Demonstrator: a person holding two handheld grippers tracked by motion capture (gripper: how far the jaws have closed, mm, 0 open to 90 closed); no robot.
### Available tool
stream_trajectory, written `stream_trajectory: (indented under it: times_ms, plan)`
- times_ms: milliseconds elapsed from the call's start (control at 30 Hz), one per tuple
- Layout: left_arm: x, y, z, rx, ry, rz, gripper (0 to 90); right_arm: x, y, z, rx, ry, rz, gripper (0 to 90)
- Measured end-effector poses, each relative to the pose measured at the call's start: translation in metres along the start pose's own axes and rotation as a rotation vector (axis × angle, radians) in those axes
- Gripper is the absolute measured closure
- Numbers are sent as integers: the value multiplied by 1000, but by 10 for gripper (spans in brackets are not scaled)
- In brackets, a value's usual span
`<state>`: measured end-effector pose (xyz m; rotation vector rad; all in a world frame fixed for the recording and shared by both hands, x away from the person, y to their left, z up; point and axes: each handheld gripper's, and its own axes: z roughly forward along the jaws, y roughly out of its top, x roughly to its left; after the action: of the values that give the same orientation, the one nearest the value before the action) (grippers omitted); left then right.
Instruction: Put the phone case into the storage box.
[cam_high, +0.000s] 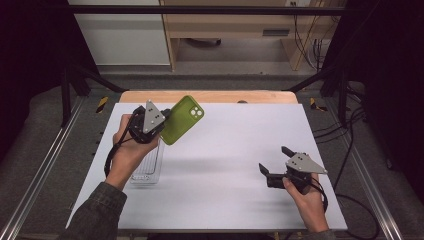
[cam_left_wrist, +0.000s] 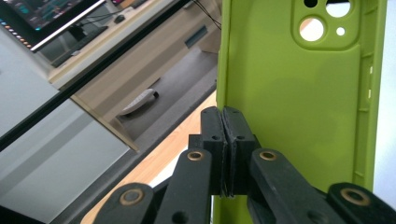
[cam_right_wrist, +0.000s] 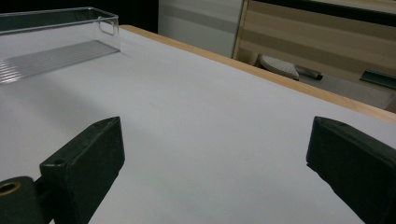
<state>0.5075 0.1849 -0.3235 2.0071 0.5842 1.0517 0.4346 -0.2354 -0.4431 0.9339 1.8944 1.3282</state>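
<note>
Left claw (cam_high: 161, 121) is pinched tight on one long edge of the green phone case (cam_high: 182, 119), holding it up in the air over the far-left part of the bench (cam_high: 230, 150), just above the clear tray (cam_high: 148, 169). Right claw (cam_high: 271, 162) sits wide and empty, low over the bench, well apart. Here's the worry: that grip is only a thin rim, and soft rubber bends, so the case may swing, twist, or slide out. Drop it tilted and it may catch the tray wall.
</note>
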Motion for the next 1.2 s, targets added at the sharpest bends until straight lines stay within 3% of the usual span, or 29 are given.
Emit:
stream_trajectory:
  times_ms: [500,800,1200]
  plan:
    - [9,-7,-11,-44,99,-77,876,0,-9,-5,-53,14,47,37]
    - [14,-12,-14,-54,136,-119,876,1,-10,-5,-65,17,64,37]
    - [25,-21,-18,-81,174,-212,876,3,-11,-7,-80,15,72,32]
